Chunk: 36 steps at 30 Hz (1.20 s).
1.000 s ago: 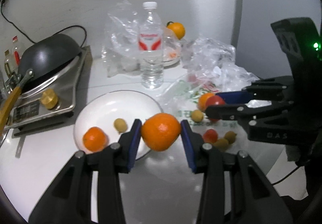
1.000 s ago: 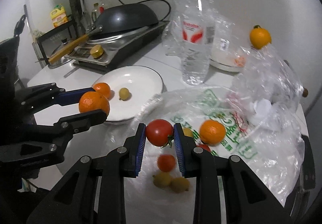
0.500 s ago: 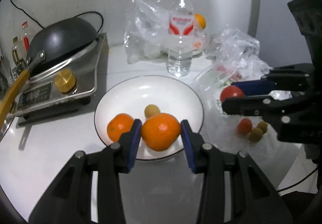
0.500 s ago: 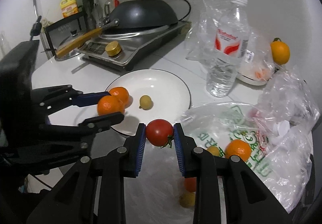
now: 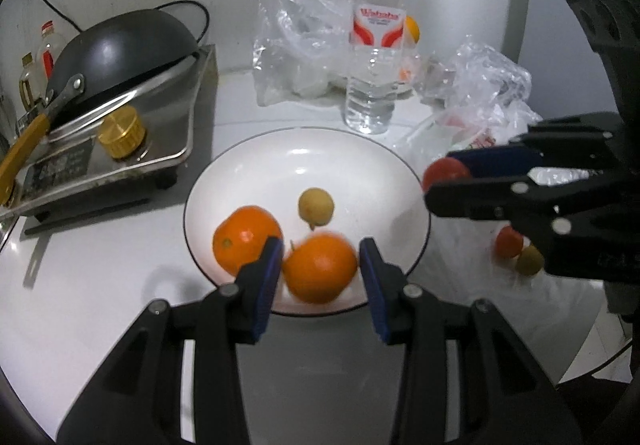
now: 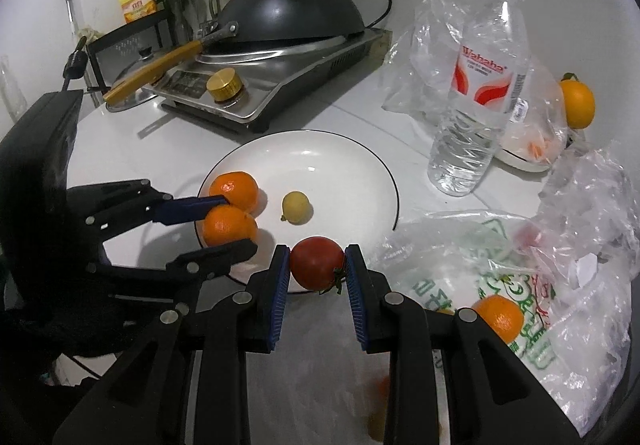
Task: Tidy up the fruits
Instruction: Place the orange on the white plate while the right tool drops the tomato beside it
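Two fruits are already lying on the plate [image 5: 400, 165]: a mandarin [image 5: 246, 237] near left and a small yellow fruit [image 5: 316, 206] mid-plate. The left gripper [image 5: 320, 271] is holding an orange [image 5: 320, 269] over the near rim, pads barely apart from it; the right gripper [image 6: 318, 269] is clamping a tomato [image 6: 317, 263] at the near edge. More fruit is waiting on the bag [image 6: 520, 285] at right. The white counter [image 5: 80, 265] is crowded, with a stove [image 5: 132, 133] far left and a bottle [image 5: 376, 45] by the wall.
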{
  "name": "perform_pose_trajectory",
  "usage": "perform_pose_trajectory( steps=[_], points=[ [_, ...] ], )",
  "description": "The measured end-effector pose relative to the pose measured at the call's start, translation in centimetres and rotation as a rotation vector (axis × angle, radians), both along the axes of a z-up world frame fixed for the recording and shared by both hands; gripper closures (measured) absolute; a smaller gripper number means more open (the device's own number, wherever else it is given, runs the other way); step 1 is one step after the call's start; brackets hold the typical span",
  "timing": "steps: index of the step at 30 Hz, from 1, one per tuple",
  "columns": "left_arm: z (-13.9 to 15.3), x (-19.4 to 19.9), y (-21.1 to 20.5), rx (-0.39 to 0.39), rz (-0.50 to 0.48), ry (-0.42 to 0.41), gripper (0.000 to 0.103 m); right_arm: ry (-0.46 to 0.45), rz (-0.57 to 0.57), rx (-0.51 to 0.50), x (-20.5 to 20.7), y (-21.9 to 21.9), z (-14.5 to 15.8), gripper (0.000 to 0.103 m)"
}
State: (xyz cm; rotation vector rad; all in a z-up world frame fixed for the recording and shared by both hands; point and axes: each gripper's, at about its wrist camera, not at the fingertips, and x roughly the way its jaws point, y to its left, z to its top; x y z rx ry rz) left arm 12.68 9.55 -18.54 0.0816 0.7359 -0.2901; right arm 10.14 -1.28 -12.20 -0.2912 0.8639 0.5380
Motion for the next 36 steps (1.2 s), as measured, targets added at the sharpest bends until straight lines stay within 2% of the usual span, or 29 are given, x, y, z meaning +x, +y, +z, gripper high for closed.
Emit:
perform_pose_trajectory(
  steps=[17,36],
  points=[
    [0.5,-1.1,2.0,-0.033,0.020,-0.015,0.061,0.075,0.027,-0.027,1.5,2.8,-2.5,0.073],
    [1.3,-2.0,2.3,-0.030,0.035,-0.029,0.061,0.112,0.014,-0.044,0.9,2.6,-3.2,0.073]
  ],
)
